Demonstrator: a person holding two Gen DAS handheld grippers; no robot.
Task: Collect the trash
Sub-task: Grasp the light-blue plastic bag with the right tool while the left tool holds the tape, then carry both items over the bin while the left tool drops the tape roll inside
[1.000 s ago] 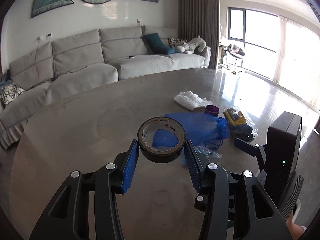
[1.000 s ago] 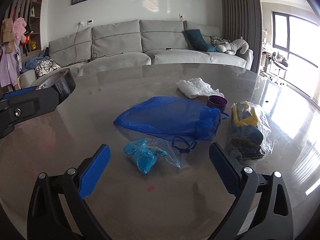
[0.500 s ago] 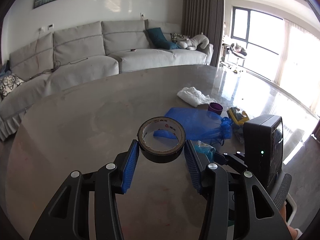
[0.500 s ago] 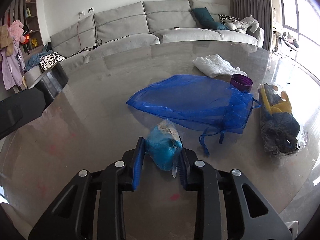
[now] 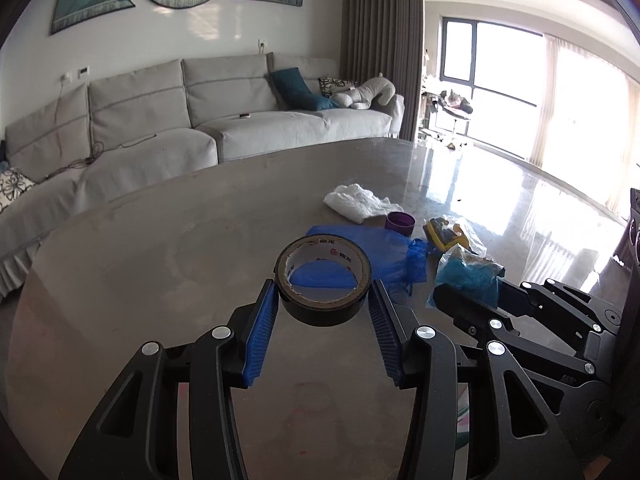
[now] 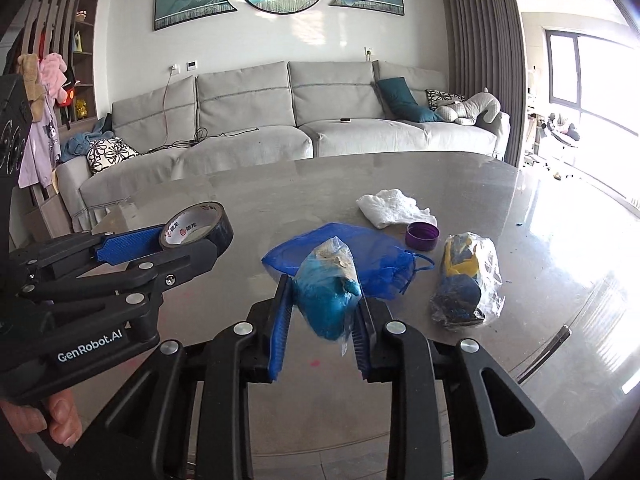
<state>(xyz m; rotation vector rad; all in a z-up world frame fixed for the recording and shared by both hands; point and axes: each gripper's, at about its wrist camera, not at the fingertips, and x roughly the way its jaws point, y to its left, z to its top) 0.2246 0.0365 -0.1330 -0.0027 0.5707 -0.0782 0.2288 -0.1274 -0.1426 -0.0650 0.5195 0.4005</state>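
My left gripper (image 5: pixel 323 298) is shut on a roll of black tape (image 5: pixel 323 276) and holds it above the table; it also shows in the right wrist view (image 6: pixel 196 230). My right gripper (image 6: pixel 322 304) is shut on a crumpled blue plastic wrapper (image 6: pixel 328 292), lifted off the table; the wrapper also shows in the left wrist view (image 5: pixel 468 276). On the table lie a blue mesh bag (image 6: pixel 380 258), a white crumpled tissue (image 6: pixel 390 208), a purple cap (image 6: pixel 422 237) and a clear bag with blue and yellow contents (image 6: pixel 466 280).
The round grey table (image 6: pixel 280 184) has its far edge toward a grey sofa (image 6: pixel 280 120). A window and glossy floor (image 5: pixel 540 200) lie to the right. The two grippers are side by side, left one to the left of the right one.
My right gripper closed on the blue wrapper and lifted it off the table. My left gripper kept the tape roll and stayed raised.
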